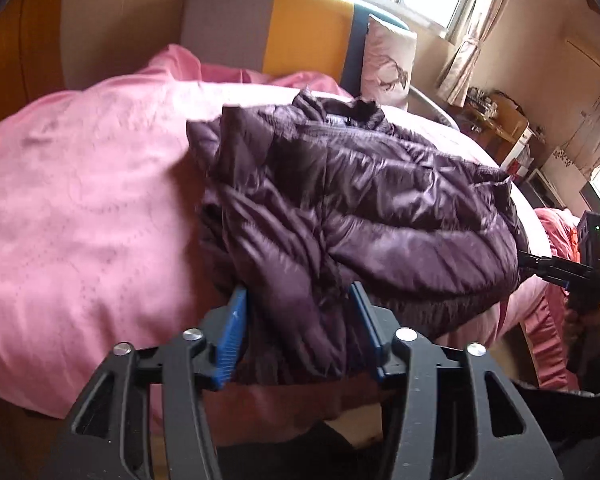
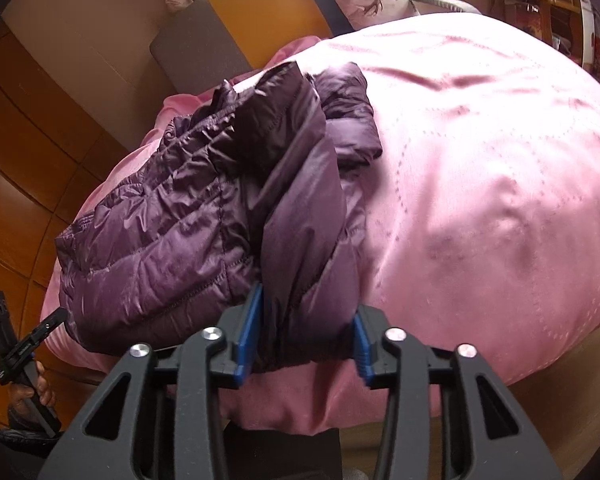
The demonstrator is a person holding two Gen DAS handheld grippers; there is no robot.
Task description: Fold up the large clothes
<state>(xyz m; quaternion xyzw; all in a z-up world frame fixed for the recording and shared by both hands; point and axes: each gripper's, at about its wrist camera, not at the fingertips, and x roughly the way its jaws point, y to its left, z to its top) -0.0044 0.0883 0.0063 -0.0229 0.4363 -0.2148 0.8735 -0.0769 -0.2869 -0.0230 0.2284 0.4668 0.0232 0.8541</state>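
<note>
A dark purple quilted down jacket (image 1: 352, 208) lies bunched on a pink bedspread (image 1: 84, 200). My left gripper (image 1: 298, 312) has its blue pads on either side of a thick fold at the jacket's near edge and is shut on it. In the right wrist view the same jacket (image 2: 188, 216) lies to the left on the bedspread (image 2: 480, 184). My right gripper (image 2: 308, 324) is shut on a thick fold of the jacket at its near end. The right gripper also shows at the right edge of the left wrist view (image 1: 572, 272).
A headboard (image 1: 296, 28) of grey, yellow and blue panels stands at the far end of the bed, with a deer-print pillow (image 1: 388, 64) beside it. A window with pink curtains (image 1: 472, 40) and a cluttered shelf (image 1: 500, 120) are at the far right. Wooden floor (image 2: 16, 168) lies left of the bed.
</note>
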